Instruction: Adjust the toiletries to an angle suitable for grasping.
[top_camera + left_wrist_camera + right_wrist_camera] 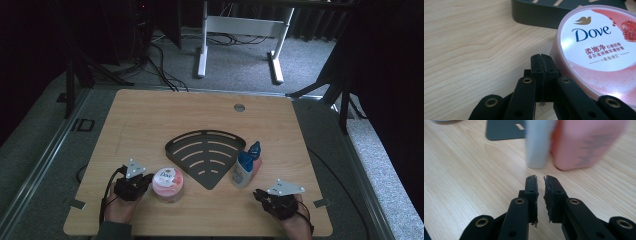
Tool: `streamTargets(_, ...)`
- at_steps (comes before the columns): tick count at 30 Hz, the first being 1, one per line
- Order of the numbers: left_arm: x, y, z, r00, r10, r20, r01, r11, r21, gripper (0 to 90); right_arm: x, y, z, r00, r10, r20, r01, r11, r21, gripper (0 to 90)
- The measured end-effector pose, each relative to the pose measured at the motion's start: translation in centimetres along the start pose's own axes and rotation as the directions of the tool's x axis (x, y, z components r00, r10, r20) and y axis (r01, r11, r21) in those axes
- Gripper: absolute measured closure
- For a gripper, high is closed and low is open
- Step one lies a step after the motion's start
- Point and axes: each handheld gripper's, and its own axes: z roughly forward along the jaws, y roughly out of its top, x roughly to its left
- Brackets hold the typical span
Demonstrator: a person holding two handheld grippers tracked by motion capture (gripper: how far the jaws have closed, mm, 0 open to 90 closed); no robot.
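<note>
A pink Dove jar (168, 183) with a white lid stands at the front left of the wooden table (150, 115). My left gripper (148, 178) sits just left of it, jaws pressed together with nothing between them; in the left gripper view the shut tips (541, 58) lie beside the Dove jar (599, 50). A white bottle with a blue cap (243, 167) and a pink bottle (255, 169) stand together right of centre. My right gripper (257, 193) is low in front of them, its jaws (540, 181) a narrow gap apart and empty. The white bottle (537, 142) and pink bottle (586, 142) look blurred.
A dark fan-shaped slotted tray (205, 155) lies flat at the table's middle, between the jar and the bottles; its edge shows as the tray (536, 15) behind the jar. A round cable hole (239, 107) sits near the far edge. Bare wood stretches behind the tray.
</note>
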Motion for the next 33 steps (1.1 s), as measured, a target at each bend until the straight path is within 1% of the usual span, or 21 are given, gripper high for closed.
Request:
streamTargets(2, -0.3, 0.1, 0.1, 0.9999, 0.008, 0.011, -0.008, 1.0, 0.002, 89.5, 0.5, 0.3, 0.7, 0.9998, -0.012, -0.018, 0.012, 1.0, 0.006, 80.4)
streamTargets(3, -0.5, 0.2, 0.2, 0.9998, 0.013, 0.015, -0.013, 0.9999, -0.001, 89.5, 0.9, 0.7, 1.2, 0.9991, -0.025, -0.033, 0.025, 1.0, 0.007, 80.4)
streamTargets(4, -0.7, 0.2, 0.3, 0.9996, 0.017, 0.023, -0.017, 0.9999, 0.0, 89.5, 0.9, 0.7, 1.2, 0.9991, -0.025, -0.033, 0.025, 1.0, 0.007, 80.4)
streamTargets(7, -1.2, 0.5, 0.5, 0.9988, 0.031, 0.037, -0.031, 0.9995, 0.003, 89.4, 1.8, 1.3, 1.8, 0.9964, -0.061, -0.059, 0.061, 0.998, 0.0, 80.3)
streamTargets(8, -1.4, 0.5, 0.6, 0.9985, 0.035, 0.043, -0.035, 0.9994, 0.001, 89.5, 2.1, 1.5, 2.0, 0.9955, -0.064, -0.069, 0.064, 0.998, -0.003, 80.2)
streamTargets(11, -2.1, 0.8, 0.9, 0.9966, 0.053, 0.064, -0.053, 0.9986, 0.003, 89.4, 2.9, 2.2, 2.6, 0.9914, -0.086, -0.098, 0.085, 0.996, -0.013, 80.1)
streamTargets(12, -2.1, 0.8, 0.9, 0.9966, 0.053, 0.064, -0.053, 0.9986, 0.003, 89.4, 2.9, 2.2, 2.6, 0.9914, -0.086, -0.098, 0.085, 0.996, -0.013, 80.1)
streamTargets(13, -2.7, 0.9, 1.2, 0.9944, 0.071, 0.079, -0.071, 0.9975, 0.003, 89.4, 3.1, 2.4, 2.8, 0.9899, -0.092, -0.108, 0.091, 0.996, -0.015, 80.1)
streamTargets(14, -2.9, 1.0, 1.3, 0.9936, 0.076, 0.083, -0.077, 0.997, 0.004, 89.3, 3.7, 2.8, 3.5, 0.9861, -0.11, -0.124, 0.109, 0.994, -0.015, 79.8)
streamTargets(15, -3.1, 1.1, 1.5, 0.9931, 0.077, 0.089, -0.077, 0.997, 0.002, 89.2, 3.9, 2.9, 3.7, 0.9848, -0.118, -0.128, 0.117, 0.993, -0.013, 79.6)
streamTargets(17, -3.4, 1.2, 1.7, 0.991, 0.091, 0.098, -0.092, 0.9957, 0.006, 89.1, 4.1, 3.1, 4.2, 0.9824, -0.129, -0.135, 0.129, 0.992, -0.008, 79.3)
streamTargets(20, -3.8, 1.4, 2.0, 0.9898, 0.094, 0.107, -0.095, 0.9955, 0.005, 88.6, 4.4, 3.5, 4.8, 0.9794, -0.141, -0.145, 0.141, 0.99, -0.013, 79.0)
streamTargets(23, -4.0, 1.5, 2.2, 0.9884, 0.1, 0.114, -0.102, 0.9948, 0.004, 87.9, 4.6, 3.9, 5.3, 0.9782, -0.148, -0.146, 0.146, 0.989, -0.02, 78.9)
streamTargets(25, -4.0, 1.5, 2.2, 0.9883, 0.102, 0.113, -0.103, 0.9947, 0.004, 84.9, 4.6, 4.2, 5.5, 0.9776, -0.146, -0.151, 0.144, 0.989, -0.026, 78.3)
streamTargets(26, -3.9, 1.5, 2.3, 0.9887, 0.1, 0.111, -0.102, 0.9948, 0.008, 84.9, 4.6, 4.2, 5.5, 0.9776, -0.146, -0.151, 0.144, 0.989, -0.026, 78.3)
streamTargets(27, -3.7, 1.4, 2.3, 0.9882, 0.103, 0.113, -0.105, 0.9944, 0.012, 79.0, 4.7, 4.5, 5.7, 0.9759, -0.151, -0.158, 0.148, 0.989, -0.031, 77.2)
streamTargets(29, -3.5, 1.3, 2.1, 0.9884, 0.105, 0.11, -0.106, 0.9943, 0.01, 76.7, 4.8, 4.6, 5.8, 0.9743, -0.152, -0.166, 0.148, 0.988, -0.035, 76.1)
streamTargets(32, -2.9, 1.3, 1.7, 0.9894, 0.102, 0.103, -0.103, 0.9947, 0.004, 67.8, 5.2, 4.9, 5.9, 0.9713, -0.164, -0.173, 0.159, 0.986, -0.039, 72.1)
streamTargets(33, -2.7, 1.2, 1.5, 0.9896, 0.1, 0.103, -0.1, 0.995, -0.001, 66.4, 5.3, 4.9, 6.0, 0.9701, -0.17, -0.174, 0.165, 0.985, -0.041, 71.0)
